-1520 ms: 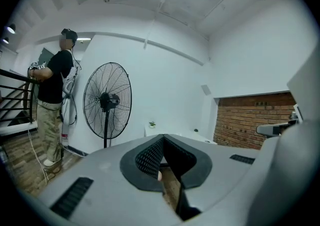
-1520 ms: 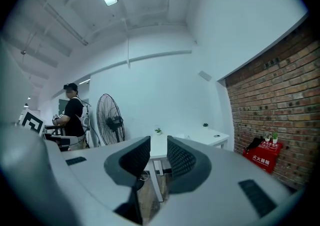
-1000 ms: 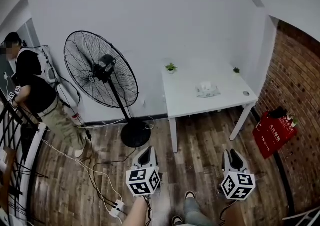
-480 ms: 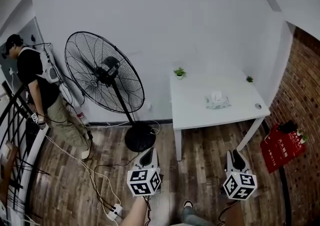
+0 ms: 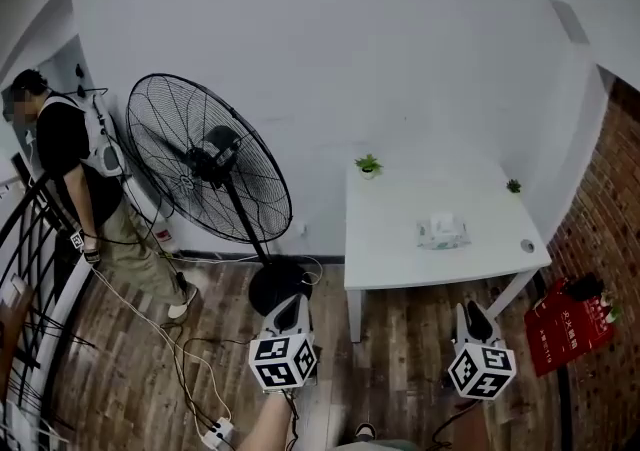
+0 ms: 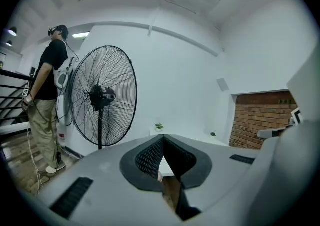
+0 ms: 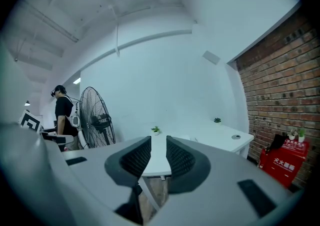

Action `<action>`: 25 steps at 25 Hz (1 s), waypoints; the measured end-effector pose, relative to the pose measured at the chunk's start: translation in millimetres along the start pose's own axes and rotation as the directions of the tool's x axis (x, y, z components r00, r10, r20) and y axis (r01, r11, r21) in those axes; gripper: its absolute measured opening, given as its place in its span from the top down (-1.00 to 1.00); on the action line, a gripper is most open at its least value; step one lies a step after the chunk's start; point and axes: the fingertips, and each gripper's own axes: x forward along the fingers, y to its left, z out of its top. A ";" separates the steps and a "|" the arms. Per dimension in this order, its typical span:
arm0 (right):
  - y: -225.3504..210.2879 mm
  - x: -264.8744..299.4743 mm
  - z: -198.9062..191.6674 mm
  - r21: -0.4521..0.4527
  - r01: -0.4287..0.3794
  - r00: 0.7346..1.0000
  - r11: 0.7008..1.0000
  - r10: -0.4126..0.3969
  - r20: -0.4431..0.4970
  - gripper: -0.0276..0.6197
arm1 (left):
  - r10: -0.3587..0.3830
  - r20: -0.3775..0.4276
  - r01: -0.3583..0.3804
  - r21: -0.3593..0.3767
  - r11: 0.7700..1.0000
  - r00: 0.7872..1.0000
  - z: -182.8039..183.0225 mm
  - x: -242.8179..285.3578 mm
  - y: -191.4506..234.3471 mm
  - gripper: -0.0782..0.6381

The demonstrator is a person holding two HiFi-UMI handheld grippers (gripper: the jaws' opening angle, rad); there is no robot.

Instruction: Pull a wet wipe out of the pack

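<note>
Left gripper (image 5: 288,303) clenched empty, right gripper (image 5: 469,311) slightly released, both near, well short of pale plastic wet-wipe pack (image 5: 443,231) on far white rectangular bench (image 5: 395,257).

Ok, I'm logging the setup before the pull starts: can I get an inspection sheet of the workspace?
Surface: white table against the wall, ahead of both grippers.
Job's things: wipe pack lying on the table, untouched.
Clutter: left plant and right plant at the table's back; small round thing near its right edge.
Grippers: left gripper jaw tips together, empty; right gripper jaws slightly apart, empty; both over the floor.
Cables: cables across the floor to a power strip.
Surroundings: fan, person, red crate, brick wall.
</note>
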 end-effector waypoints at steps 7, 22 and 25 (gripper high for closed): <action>-24.9 46.5 3.8 -0.010 -0.001 1.000 1.000 0.001 -0.027 0.63 | -0.009 -0.007 0.009 -0.009 1.000 1.000 -4.4 55.4 -13.0 0.77; -52.7 156.2 4.6 0.011 0.068 0.995 0.998 -0.067 -0.071 0.63 | -0.097 -0.082 0.096 -0.018 0.995 0.992 -13.4 198.4 -16.4 0.77; -53.9 186.7 12.8 0.027 0.084 0.994 0.996 -0.082 -0.070 0.63 | -0.125 -0.094 0.125 -0.009 0.992 0.988 -3.7 234.2 -13.9 0.77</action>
